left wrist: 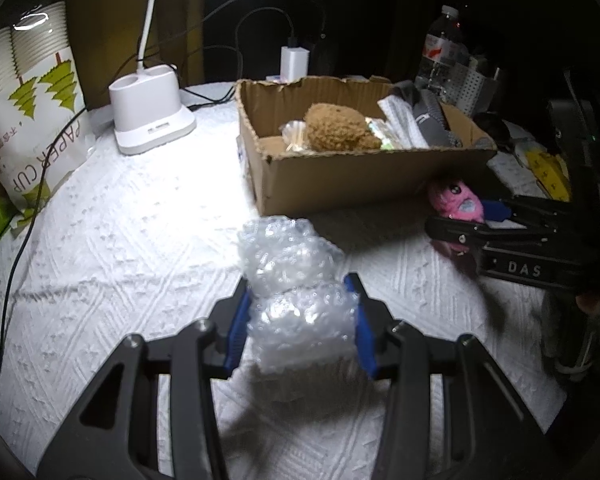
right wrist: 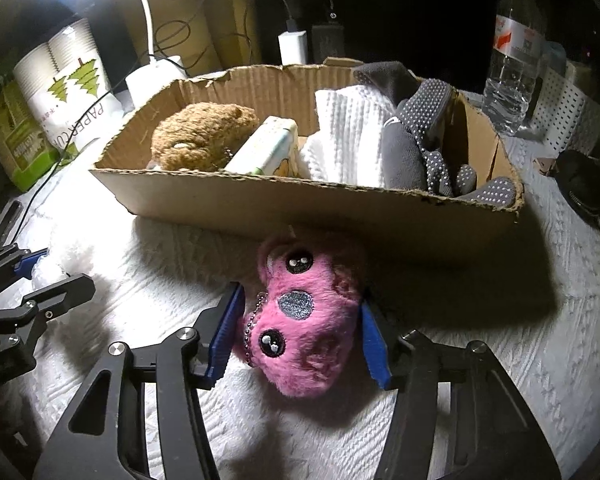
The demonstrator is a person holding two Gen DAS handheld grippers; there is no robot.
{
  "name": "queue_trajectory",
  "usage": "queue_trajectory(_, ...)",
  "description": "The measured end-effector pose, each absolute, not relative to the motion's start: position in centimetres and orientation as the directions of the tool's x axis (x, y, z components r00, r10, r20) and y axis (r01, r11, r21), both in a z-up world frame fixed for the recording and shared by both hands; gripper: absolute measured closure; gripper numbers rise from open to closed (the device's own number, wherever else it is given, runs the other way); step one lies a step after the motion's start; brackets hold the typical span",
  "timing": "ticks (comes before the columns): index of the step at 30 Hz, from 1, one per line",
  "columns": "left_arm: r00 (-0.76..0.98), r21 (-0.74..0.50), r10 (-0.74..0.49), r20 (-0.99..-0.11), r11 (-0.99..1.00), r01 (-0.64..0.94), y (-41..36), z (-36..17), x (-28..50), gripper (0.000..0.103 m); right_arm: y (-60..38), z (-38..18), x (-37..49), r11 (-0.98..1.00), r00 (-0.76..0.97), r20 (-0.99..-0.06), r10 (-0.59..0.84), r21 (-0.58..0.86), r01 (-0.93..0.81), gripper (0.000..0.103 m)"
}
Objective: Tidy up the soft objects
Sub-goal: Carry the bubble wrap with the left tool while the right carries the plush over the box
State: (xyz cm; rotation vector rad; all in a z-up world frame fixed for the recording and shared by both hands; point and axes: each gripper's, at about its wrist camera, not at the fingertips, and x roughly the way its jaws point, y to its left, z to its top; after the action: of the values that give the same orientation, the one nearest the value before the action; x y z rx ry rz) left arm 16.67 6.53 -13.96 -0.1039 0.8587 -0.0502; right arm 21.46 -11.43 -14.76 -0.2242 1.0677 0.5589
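- The left gripper (left wrist: 300, 320) is clamped on a wad of bubble wrap (left wrist: 292, 280) over the worktop (left wrist: 140, 240).
- The right gripper (right wrist: 300, 336) straddles the pink plush toy (right wrist: 304, 320), pads at its sides, grip uncertain.
- The cardboard box (right wrist: 300, 204) lies just beyond both, nearer the right.

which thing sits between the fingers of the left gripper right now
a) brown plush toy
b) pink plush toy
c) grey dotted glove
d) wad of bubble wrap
d: in the left wrist view the blue pads of the left gripper flank the wad of bubble wrap on the white cloth, while the pink plush toy lies between the fingers of the right gripper, and the brown plush toy is in the cardboard box.
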Motion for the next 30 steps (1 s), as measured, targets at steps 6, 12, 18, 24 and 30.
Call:
queue_trajectory(6,0.669,-0.110,-0.086,-0.738,0.994,0.007,6.3,-13.0,15.8,0.057,-11.5,-13.4,20.4,0.835,0.377,-0.865,0.332,0.083,-0.544,0.047)
queue_trajectory(12,0.684,-0.111,-0.089,-0.724,0.994,0.012,6.1,-12.3,14.7,0.057,-11.8,-12.0,19.2,0.833,0.399,-0.852,0.339,0.075,-0.548,0.047)
queue_trajectory(18,0.701,-0.107,-0.091,-0.707,0.994,0.021,5.6,-11.3,13.5,0.057,-12.3,-10.5,17.9,0.832,0.419,-0.840,0.345,0.067,-0.550,0.047)
queue_trajectory(24,0.723,-0.102,-0.091,-0.684,0.994,0.029,5.2,-9.9,12.3,0.057,-12.8,-8.6,16.3,0.829,0.442,-0.822,0.359,0.064,-0.555,0.047)
queue_trajectory(30,0.743,-0.091,-0.086,-0.664,0.995,0.033,4.9,-8.3,11.5,0.057,-13.0,-6.6,15.2,0.825,0.466,-0.802,0.373,0.058,-0.562,0.047)
